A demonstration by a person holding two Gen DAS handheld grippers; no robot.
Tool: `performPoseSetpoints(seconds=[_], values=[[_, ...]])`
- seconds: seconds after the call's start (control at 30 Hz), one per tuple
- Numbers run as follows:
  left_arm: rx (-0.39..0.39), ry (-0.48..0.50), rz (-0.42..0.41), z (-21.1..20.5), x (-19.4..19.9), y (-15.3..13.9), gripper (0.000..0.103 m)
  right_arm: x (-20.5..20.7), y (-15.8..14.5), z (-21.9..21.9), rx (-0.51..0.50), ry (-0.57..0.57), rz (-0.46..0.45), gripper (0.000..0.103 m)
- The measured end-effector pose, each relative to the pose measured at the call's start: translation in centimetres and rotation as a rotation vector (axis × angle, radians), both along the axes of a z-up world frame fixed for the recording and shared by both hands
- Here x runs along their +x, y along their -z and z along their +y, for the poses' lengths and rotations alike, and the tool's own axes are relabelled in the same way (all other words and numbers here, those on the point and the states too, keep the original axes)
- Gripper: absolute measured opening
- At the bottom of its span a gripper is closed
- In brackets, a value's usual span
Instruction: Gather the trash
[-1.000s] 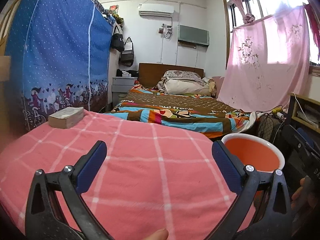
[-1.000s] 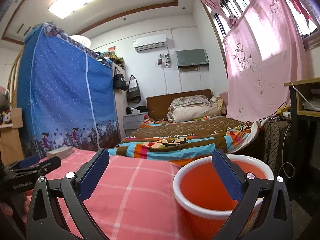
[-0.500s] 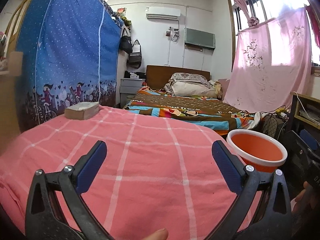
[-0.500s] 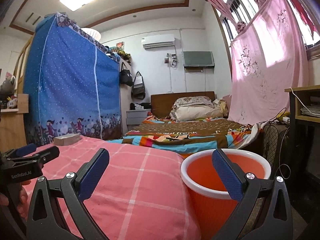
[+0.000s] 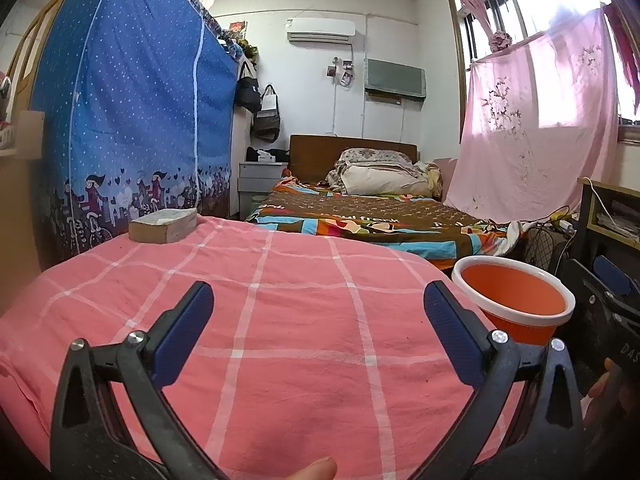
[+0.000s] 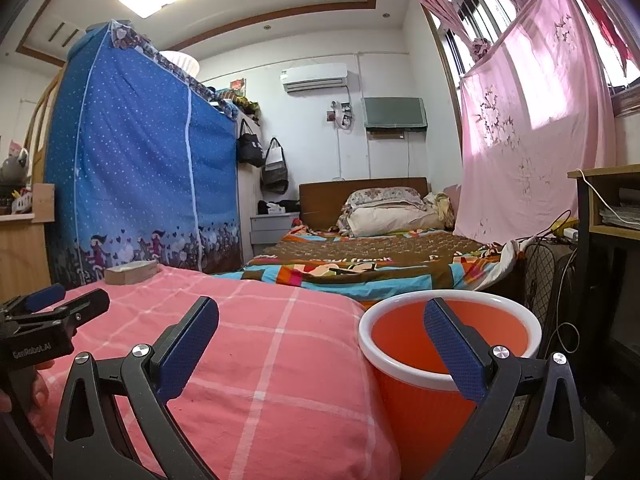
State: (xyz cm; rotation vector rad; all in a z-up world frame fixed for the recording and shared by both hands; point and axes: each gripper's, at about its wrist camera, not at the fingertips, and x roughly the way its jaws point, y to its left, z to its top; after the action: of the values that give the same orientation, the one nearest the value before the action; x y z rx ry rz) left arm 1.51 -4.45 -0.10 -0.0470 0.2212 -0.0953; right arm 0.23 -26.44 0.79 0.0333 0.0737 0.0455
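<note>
An orange bin (image 5: 516, 304) with a white rim stands on the floor beside the right edge of a pink checked cloth (image 5: 280, 320). Its inside looks bare. A small brown box (image 5: 162, 224) lies at the cloth's far left corner. My left gripper (image 5: 318, 304) hovers open over the cloth's near part and holds nothing. My right gripper (image 6: 320, 320) is open too, its right finger in front of the bin (image 6: 448, 344) and its left finger over the cloth (image 6: 240, 360). The box (image 6: 130, 272) lies far off to the left. The left gripper (image 6: 52, 308) shows at the right wrist view's left edge.
Behind the cloth is a bed with a colourful blanket (image 5: 360, 220). A blue fabric wardrobe (image 5: 132, 120) stands on the left. On the right a pink curtain (image 5: 532, 128) hangs beside a dark desk (image 6: 608, 240) with cables and a fan (image 6: 548, 280) near the bin.
Both cameras have tilted and drawn back a little. In the left wrist view the bin now sits lower and further right, with more cloth showing. Both grippers remain open.
</note>
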Motion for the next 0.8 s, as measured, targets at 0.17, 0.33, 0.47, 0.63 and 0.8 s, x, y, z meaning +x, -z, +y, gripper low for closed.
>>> performPoseSetpoints(seconds=[0.17,0.33,0.47,0.63,0.8], values=[[0.005,0.000,-0.003,-0.15,-0.17,-0.06,0.103,0.00,-0.03,0.05,-0.001,0.000,0.000,0.103],[0.005,0.000,-0.003,-0.15,-0.14,-0.07,0.103,0.05,0.05,0.05,0.001,-0.002,0.003,0.103],[0.005,0.001,-0.004,-0.18,-0.15,-0.08,0.103,0.05,0.03,0.07,0.001,-0.002,0.003,0.103],[0.002,0.005,-0.001,-0.17,-0.17,-0.12,0.103,0.10,0.11,0.02,0.003,-0.002,0.005,0.103],[0.006,0.010,-0.001,-0.17,-0.12,-0.22,0.103,0.16,0.56,0.09,0.009,-0.002,0.011,0.103]])
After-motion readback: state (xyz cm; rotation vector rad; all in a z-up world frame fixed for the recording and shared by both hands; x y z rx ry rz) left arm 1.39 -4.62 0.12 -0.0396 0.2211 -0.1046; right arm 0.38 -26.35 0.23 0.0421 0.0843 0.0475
